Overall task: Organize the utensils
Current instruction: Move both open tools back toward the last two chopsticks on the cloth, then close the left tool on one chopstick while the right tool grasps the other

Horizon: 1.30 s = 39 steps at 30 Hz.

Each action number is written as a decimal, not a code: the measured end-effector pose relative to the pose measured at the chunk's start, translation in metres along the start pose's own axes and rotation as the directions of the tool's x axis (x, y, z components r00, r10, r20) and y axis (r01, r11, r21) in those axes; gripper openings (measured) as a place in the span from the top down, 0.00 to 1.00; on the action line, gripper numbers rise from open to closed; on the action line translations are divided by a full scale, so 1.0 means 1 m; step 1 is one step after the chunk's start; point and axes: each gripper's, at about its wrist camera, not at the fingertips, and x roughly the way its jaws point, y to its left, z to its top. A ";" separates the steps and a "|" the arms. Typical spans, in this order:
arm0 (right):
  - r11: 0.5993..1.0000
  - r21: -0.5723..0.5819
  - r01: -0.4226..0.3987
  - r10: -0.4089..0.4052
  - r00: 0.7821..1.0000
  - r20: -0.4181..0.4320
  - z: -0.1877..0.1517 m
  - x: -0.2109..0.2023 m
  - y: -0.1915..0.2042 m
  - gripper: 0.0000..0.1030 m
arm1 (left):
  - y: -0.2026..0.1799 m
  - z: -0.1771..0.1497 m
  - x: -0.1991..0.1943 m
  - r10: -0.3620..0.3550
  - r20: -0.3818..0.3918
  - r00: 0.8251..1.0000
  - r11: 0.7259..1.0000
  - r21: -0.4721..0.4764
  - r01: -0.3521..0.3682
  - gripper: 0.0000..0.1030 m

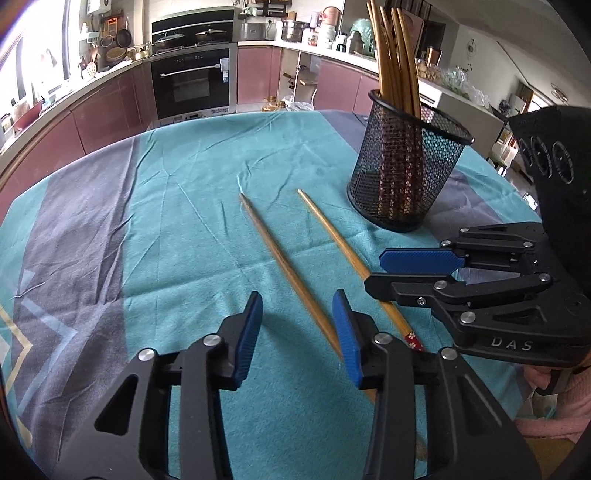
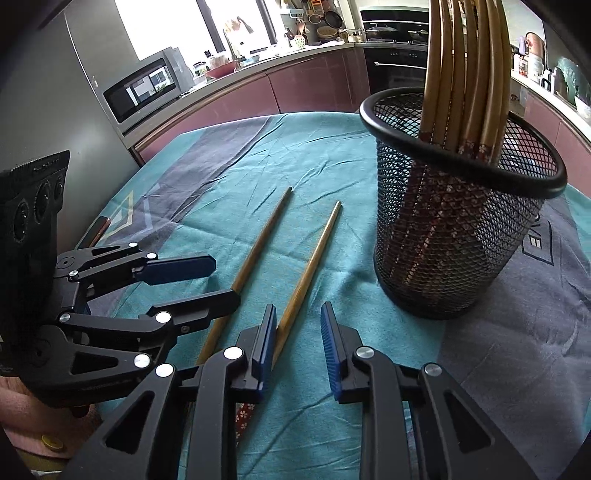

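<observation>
Holding my left gripper [image 1: 297,328] low over the teal-and-grey tablecloth [image 1: 184,229], jaws apart, one loose tapered wooden chopstick [image 1: 284,266] lying between them, pads not pressing it. My right gripper [image 2: 298,345] sits narrow but empty, the second wooden chopstick [image 2: 310,266] passing just beside its left pad. The black wire-mesh cup [image 2: 454,236] stands upright near, full of matching chopsticks.

Daylight from kitchen window [image 2: 177,33], overexposed there. Soft shadows on tablecloth [image 1: 207,206]. Strong fisheye bending, dark corners at edges. Centre sharp, little blur.
</observation>
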 end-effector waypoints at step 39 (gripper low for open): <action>0.993 0.113 -0.027 0.019 0.998 0.065 0.001 -0.004 -0.017 0.95 | 0.011 0.011 0.010 0.028 -0.002 1.000 0.995 -0.091 -0.028 0.92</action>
